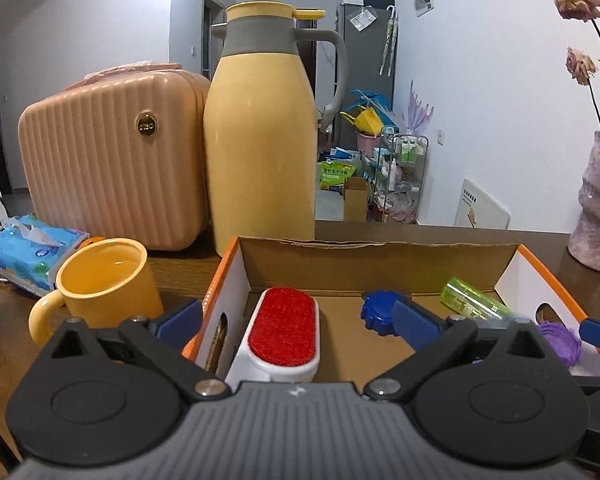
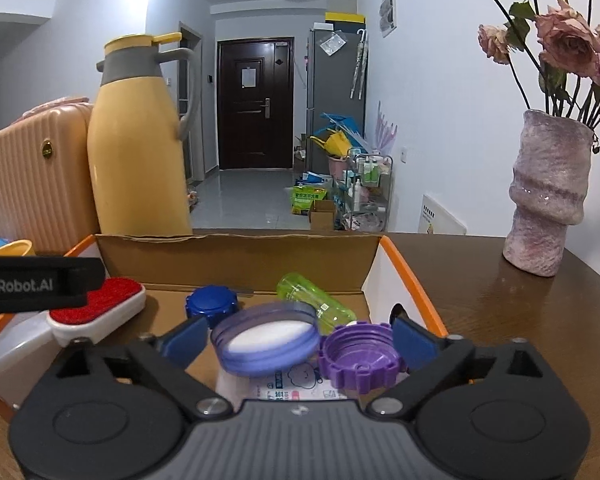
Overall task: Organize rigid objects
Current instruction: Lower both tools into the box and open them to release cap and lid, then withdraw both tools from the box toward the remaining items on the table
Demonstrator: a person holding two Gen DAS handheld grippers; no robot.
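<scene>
**Inspector:** Two grippers over the near edge of the cardboard box (image 2: 236, 254). State of each?

**Assistant:** Left gripper (image 1: 298, 322): jaws spread wide, holding nothing; one blue finger outside the box's left wall, the other inside. Right gripper (image 2: 298, 338): jaws also spread, nothing clamped. A translucent blue jar (image 2: 266, 338) and a purple lid (image 2: 360, 356) sit between its fingers; whether either touches a pad, I cannot tell.

**Inspector:** Contents of the box, near to far?

**Assistant:** Jar and purple lid nearest, at the right. A red-topped white brush (image 1: 282, 330) along the left wall. Further in, a dark blue lid (image 2: 212, 300) mid-floor and a green bottle (image 2: 314, 300) lying on its side toward the back wall.

**Inspector:** Outside the box?

**Assistant:** Yellow mug (image 1: 104, 284) just left of it, tissue pack (image 1: 32, 254) beyond that. Behind the box, a yellow thermos (image 1: 260, 136) beside a peach case (image 1: 112, 160). Vase (image 2: 548, 192) of flowers well right of it.
</scene>
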